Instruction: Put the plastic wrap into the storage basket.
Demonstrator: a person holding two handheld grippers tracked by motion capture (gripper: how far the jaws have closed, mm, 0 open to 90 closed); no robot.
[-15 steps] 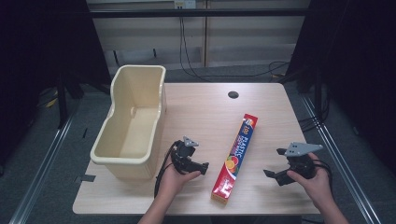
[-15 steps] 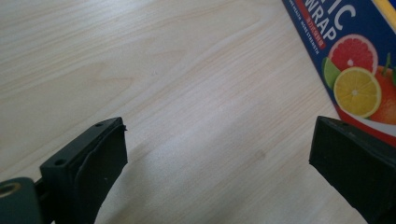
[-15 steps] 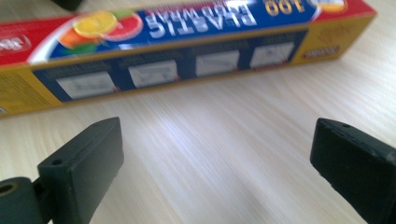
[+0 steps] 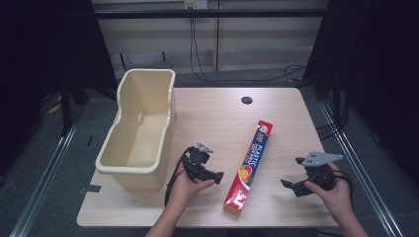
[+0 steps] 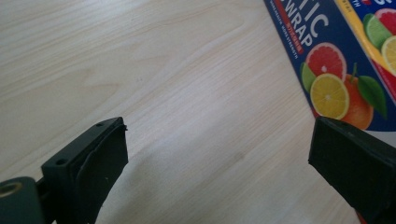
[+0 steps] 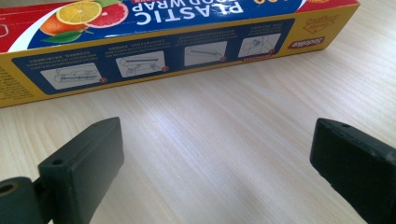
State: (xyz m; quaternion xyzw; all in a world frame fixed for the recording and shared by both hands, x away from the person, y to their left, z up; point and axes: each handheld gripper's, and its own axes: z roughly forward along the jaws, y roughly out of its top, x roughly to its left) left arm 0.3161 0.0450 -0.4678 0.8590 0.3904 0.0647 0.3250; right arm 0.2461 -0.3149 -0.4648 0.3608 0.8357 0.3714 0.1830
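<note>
Plastic wrap box (image 4: pixel 249 166): flat on the wooden table (image 4: pixel 212 113), lying near-to-far between both hands, right of the empty beige tub (image 4: pixel 141 129). Left gripper (image 4: pixel 203 168) and right gripper (image 4: pixel 299 183): jaws spread wide, nothing held, aimed inward at the box, likely readying a two-sided grab.

A lab: black curtains (image 4: pixel 44 49) and cables (image 4: pixel 202 54) surround the table (image 4: pixel 217 118).
</note>
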